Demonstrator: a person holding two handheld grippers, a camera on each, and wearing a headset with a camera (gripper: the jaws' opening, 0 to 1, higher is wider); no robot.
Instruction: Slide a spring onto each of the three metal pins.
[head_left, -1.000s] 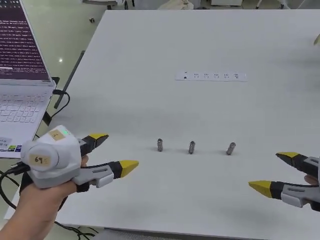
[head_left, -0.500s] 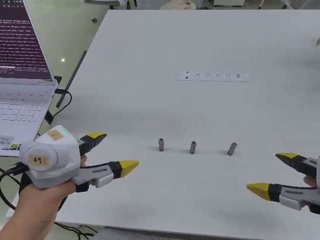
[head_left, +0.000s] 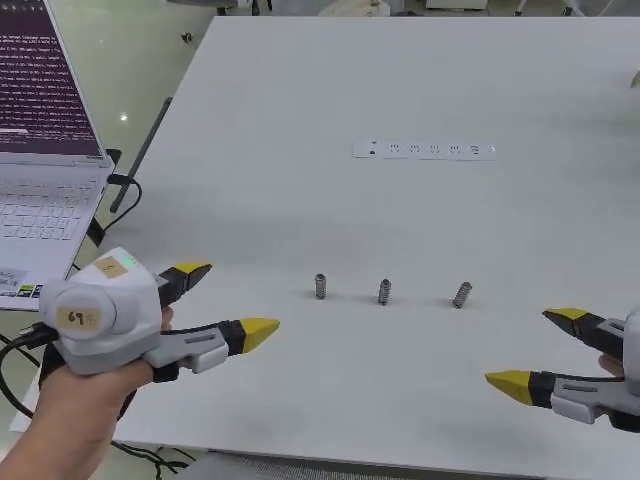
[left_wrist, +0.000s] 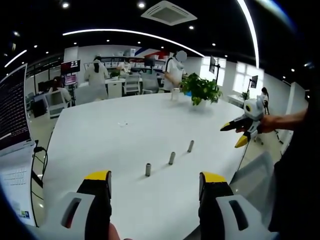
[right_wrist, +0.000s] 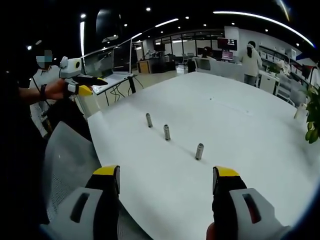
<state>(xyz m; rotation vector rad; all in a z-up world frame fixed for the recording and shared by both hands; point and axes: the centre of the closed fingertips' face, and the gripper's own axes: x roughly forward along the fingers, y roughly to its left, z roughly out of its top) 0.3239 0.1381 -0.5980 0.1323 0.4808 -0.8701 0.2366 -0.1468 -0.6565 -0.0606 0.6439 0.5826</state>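
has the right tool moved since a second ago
Yes, slightly: in the head view the right yellow-tipped grey tool has edged left toward the rightmost small metal pin and nearer the white table's front edge.

An open laptop (head_left: 45, 150) sits just off the white counter's (head_left: 330, 90) left edge, a black cable (head_left: 122, 190) beside it. A socket strip (head_left: 423, 151) lies mid-counter; a potted plant (left_wrist: 200, 89) stands at one end.
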